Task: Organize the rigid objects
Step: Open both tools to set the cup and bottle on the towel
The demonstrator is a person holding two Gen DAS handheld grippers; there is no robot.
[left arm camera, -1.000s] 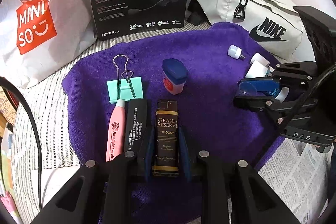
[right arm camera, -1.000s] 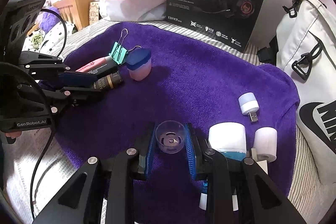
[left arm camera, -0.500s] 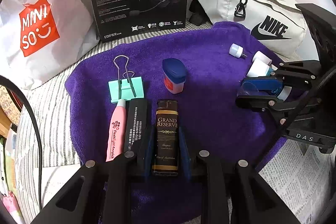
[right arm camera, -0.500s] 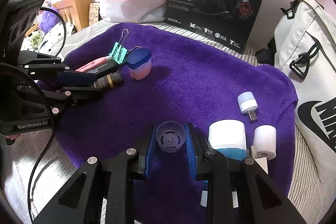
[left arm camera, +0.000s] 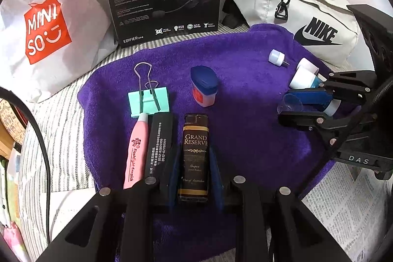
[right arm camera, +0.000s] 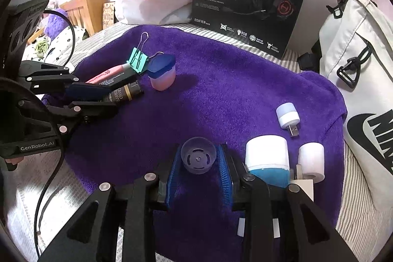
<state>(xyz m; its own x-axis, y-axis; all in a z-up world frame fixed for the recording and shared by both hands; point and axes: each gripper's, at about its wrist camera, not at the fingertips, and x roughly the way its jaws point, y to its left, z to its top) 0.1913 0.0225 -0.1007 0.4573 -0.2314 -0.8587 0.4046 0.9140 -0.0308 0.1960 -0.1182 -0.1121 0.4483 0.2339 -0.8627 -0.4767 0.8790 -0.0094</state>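
On the purple towel (left arm camera: 245, 80), the left gripper (left arm camera: 195, 163) clamps a dark "Grand Reserve" lighter (left arm camera: 195, 154) lying flat, long axis along the fingers. The right gripper (right arm camera: 199, 163) is opening around a clear cap (right arm camera: 198, 158), mouth facing the camera.

My tongs have blue pads (right arm camera: 224, 168) on black arms. The towel (left arm camera: 245, 114) is purple, on a grey-white striped sheet (left arm camera: 61, 119). Clip (left arm camera: 148, 102) is mint green w/ silver handles, pen (left arm camera: 136, 149) pink, lighter (left arm camera: 195, 156) dark brown w/ gold print. Jar (left arm camera: 203, 86): pink, blue lid. Cup (right arm camera: 198, 158) is clear.
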